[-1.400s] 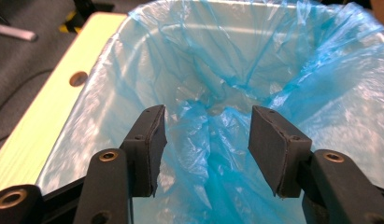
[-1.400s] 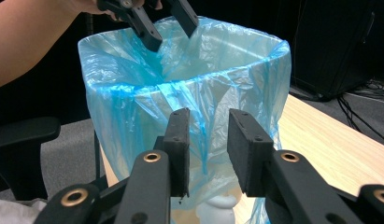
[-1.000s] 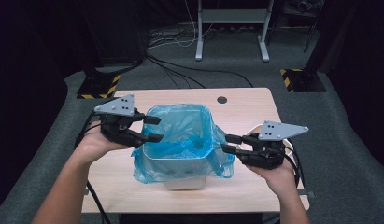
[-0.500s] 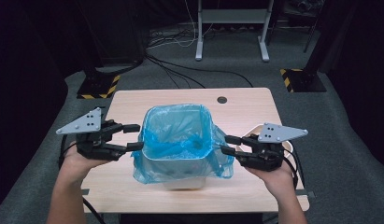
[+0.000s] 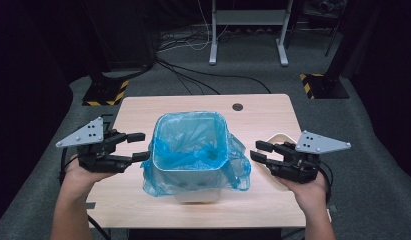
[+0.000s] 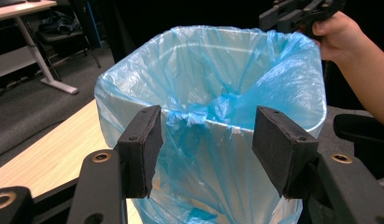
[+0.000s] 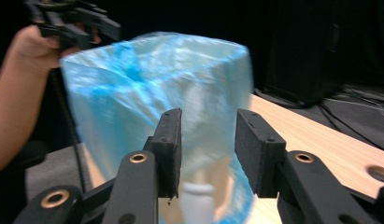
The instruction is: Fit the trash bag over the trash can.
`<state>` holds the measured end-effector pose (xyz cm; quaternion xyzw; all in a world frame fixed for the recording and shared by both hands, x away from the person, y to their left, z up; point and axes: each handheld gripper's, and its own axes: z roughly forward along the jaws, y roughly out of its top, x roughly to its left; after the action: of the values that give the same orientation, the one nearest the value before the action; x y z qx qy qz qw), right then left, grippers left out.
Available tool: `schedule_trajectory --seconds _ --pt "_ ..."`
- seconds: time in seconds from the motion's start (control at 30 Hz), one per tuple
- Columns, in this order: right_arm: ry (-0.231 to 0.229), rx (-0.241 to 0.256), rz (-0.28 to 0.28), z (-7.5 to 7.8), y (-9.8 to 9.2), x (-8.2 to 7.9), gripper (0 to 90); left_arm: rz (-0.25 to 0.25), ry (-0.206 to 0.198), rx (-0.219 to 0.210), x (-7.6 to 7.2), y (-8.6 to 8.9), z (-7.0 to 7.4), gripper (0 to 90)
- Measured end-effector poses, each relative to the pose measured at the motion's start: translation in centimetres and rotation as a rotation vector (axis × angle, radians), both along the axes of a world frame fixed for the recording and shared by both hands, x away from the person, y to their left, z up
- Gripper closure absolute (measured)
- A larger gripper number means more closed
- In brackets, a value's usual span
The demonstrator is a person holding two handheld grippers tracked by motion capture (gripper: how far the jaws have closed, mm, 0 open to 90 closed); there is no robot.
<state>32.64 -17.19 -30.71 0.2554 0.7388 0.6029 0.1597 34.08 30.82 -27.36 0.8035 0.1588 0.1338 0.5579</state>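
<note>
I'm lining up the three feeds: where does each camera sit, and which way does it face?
High view: above the person's side, looking forward and down on the table; both forearms enter from the bottom.
Left gripper view: rides the left hand-held gripper, facing the bag-lined bin.
Right gripper view: rides the right hand-held gripper, facing the bin.
Shared: each gripper view shows the opposite hand.

Right hand-held gripper (image 5: 259, 151) released the bag (image 5: 238, 165) (jaws apart).

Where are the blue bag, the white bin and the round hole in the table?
blue bag (image 5: 238, 167): high view, loose overhang at right.
white bin (image 5: 195, 196): high view, near bottom edge.
round hole (image 5: 237, 107): high view, its centre.
</note>
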Motion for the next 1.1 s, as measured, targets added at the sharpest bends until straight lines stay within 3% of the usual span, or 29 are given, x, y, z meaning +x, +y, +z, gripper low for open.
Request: schedule_trajectory --seconds 0.23,0.5,0.9,1.1 --pt "0.002 -0.06 -0.068 -1.9 -0.8 1.0 60.8 -0.001 -0.006 -0.018 -0.2 0.5 -0.1 41.3" --pt "0.018 -0.136 -0.116 -5.5 -1.2 2.5 61.9 0.014 -0.004 -0.017 -0.2 0.6 -0.3 40.8" --pt "0.044 -0.165 -0.161 -8.9 -2.3 3.6 62.1 0.029 -0.018 -0.015 -0.6 0.6 -0.2 41.0" --pt "0.078 -0.198 -0.188 -10.8 -2.9 4.0 62.8 0.041 -0.014 -0.006 -0.5 0.6 -0.3 41.1"
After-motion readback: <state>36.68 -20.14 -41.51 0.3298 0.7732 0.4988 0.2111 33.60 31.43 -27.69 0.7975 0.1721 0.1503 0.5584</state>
